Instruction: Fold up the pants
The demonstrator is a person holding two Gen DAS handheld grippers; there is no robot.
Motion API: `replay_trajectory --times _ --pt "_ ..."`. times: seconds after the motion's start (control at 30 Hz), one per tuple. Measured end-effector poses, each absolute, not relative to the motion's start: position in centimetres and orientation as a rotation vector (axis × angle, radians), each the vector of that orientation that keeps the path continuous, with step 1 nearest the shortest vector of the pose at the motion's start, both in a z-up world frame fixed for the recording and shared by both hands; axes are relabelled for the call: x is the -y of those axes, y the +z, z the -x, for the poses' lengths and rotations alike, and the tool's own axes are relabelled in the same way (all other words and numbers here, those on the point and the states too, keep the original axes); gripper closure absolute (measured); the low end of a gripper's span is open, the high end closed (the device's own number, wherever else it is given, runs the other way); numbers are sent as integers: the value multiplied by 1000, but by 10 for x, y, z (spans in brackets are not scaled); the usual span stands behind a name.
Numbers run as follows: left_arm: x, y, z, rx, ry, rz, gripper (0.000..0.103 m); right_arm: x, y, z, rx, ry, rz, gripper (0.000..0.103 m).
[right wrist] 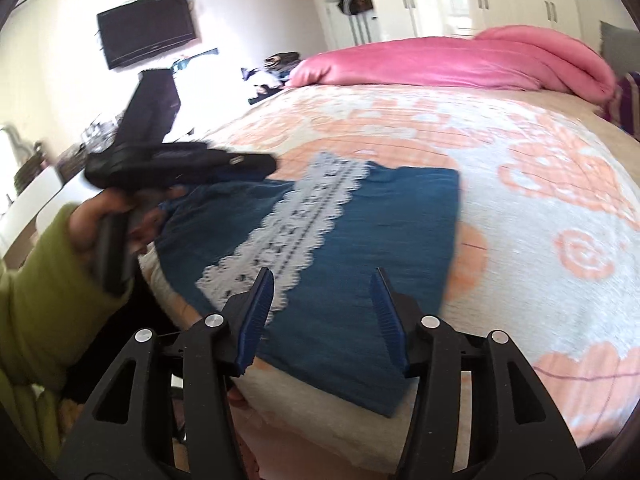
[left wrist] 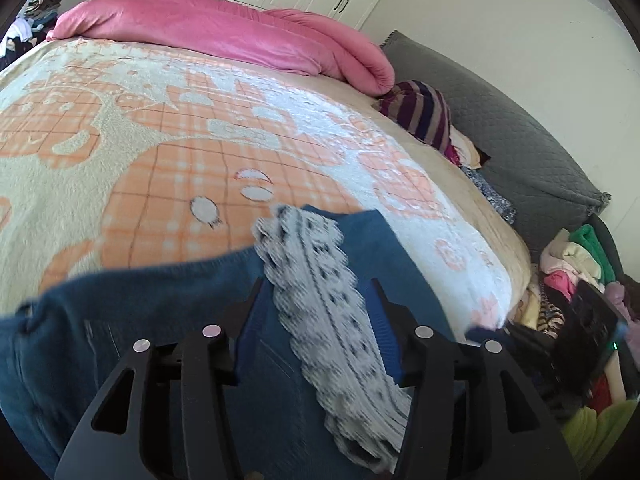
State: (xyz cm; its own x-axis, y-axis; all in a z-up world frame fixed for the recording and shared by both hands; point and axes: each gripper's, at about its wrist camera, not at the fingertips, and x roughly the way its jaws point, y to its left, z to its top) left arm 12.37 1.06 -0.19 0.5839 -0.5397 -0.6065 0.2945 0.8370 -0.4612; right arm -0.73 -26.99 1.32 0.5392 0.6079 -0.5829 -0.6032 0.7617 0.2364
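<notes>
The right gripper (right wrist: 322,312) hangs with its jaws parted and nothing between the blue pads (right wrist: 256,320); the cloth lies below and beyond them, untouched as far as the right wrist view shows. That cloth is the pants (right wrist: 360,232), teal with a white lace strip (right wrist: 288,220) running along them, lying folded and flat on the near edge of the bed, just ahead of the right jaws and reaching away to the left. The left gripper (left wrist: 316,316) is likewise released: its jaws stand apart over the teal fabric, and the lace strip runs up through the gap between them, blurred, with no pad seen pressing on it. In the right wrist view that gripper shows from the side at the far left end of the pants, carried by a hand (right wrist: 94,220) in a green sleeve (right wrist: 48,300). Beyond both sets of jaws spreads the orange and cream blanket (left wrist: 160,160), and at the far side of the bed lies a rolled pink quilt (right wrist: 460,64). To the right of the left jaws, off the bed's edge, sits a heap of clothes (left wrist: 576,264).
</notes>
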Motion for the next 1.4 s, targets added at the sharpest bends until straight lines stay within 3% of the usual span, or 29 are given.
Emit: replay_trajectory --times 0.57,0.63,0.73,0.8,1.13,1.4 --pt "6 -45 -54 -998 -556 409 54 269 -5 3 -760 702 50 51" --pt "11 -48 -52 -1001 -553 399 60 266 -10 2 -778 697 67 51" --pt "19 -49 -51 -991 -525 350 83 264 -20 -1 -825 677 95 50" --pt "19 -46 -48 -985 -519 330 87 265 -23 0 -834 679 93 50" --pt "24 -45 -42 -1011 -504 276 81 264 -23 0 -835 699 89 42" --pt "21 -21 -29 -926 -473 204 76 278 -2 -2 -761 669 19 35"
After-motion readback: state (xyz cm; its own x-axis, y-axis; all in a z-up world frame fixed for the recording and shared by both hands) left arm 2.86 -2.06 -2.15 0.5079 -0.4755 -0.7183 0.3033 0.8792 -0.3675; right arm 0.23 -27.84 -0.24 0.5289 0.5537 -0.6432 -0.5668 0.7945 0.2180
